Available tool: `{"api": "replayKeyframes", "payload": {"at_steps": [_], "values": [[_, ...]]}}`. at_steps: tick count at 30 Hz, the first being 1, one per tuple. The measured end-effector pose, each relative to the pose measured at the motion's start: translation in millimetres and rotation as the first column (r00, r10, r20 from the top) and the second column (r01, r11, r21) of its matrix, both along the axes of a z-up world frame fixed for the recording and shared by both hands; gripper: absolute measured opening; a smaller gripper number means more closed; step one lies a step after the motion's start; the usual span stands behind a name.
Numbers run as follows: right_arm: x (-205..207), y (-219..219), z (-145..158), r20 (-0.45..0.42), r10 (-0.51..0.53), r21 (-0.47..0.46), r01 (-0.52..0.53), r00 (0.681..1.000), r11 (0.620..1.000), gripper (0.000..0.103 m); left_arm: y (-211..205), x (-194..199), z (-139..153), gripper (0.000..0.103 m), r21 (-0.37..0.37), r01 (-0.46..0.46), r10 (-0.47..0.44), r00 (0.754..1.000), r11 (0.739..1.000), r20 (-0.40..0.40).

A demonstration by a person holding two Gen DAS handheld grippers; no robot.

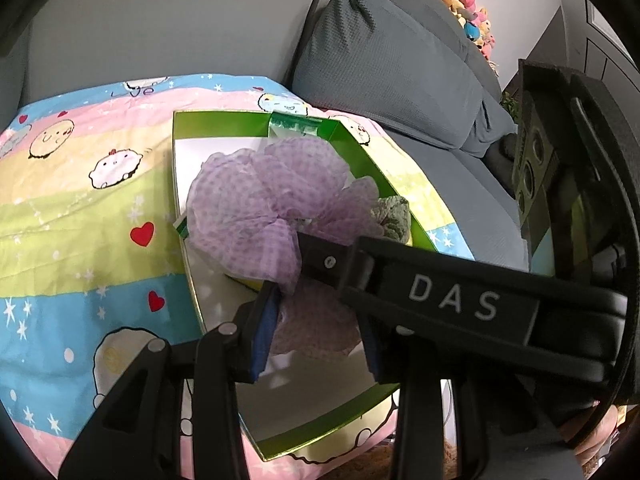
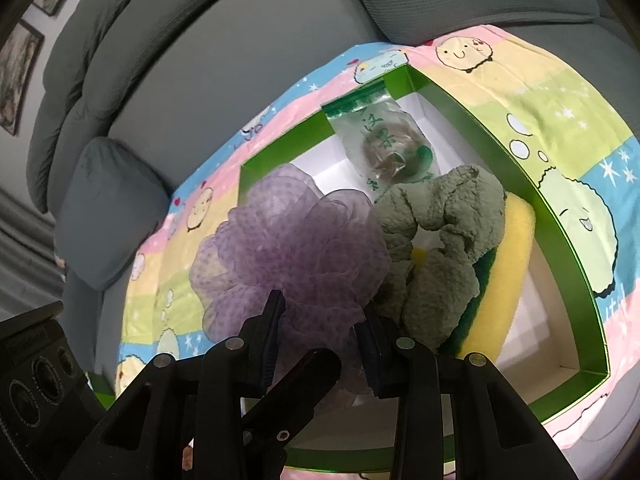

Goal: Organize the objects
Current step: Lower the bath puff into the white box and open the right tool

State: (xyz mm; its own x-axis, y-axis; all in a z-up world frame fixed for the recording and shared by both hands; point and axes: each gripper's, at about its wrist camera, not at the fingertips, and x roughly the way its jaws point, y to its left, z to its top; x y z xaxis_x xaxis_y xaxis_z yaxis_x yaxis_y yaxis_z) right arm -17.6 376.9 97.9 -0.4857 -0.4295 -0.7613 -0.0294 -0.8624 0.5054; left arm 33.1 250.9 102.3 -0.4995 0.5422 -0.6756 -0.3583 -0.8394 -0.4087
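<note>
Here the two cameras split the scene between them. The right wrist view shows what the left one mostly hides: a green fuzzy scrunchie (image 2: 440,236) lying on a yellow sponge (image 2: 504,272) with a dark green underside, and behind them a clear packet (image 2: 384,140) with green printing. The left wrist view gives the wider setting: the green box (image 1: 360,152) with a white floor sitting on a pastel cartoon-print cloth (image 1: 80,208) spread over a grey sofa (image 1: 392,64), with plush toys (image 1: 472,20) in the far corner.

The purple mesh scrunchie (image 1: 260,208) is sheer, dotted and heavily ruffled, hanging over the box's floor beside the green one. Both tools are clenched on it: the left gripper (image 1: 316,336) pinches its near folds, and the right gripper (image 2: 320,344) clamps another part of the same fabric.
</note>
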Motion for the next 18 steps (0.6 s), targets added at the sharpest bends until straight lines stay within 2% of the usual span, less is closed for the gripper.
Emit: {"api": "replayKeyframes", "payload": {"at_steps": [18], "values": [[-6.4, -0.9, -9.0, 0.038, -0.023, 0.042, 0.021, 0.999, 0.999, 0.038, -0.5, -7.2, -12.0, 0.039, -0.002, -0.010, 0.010, 0.998, 1.000, 0.057]]}}
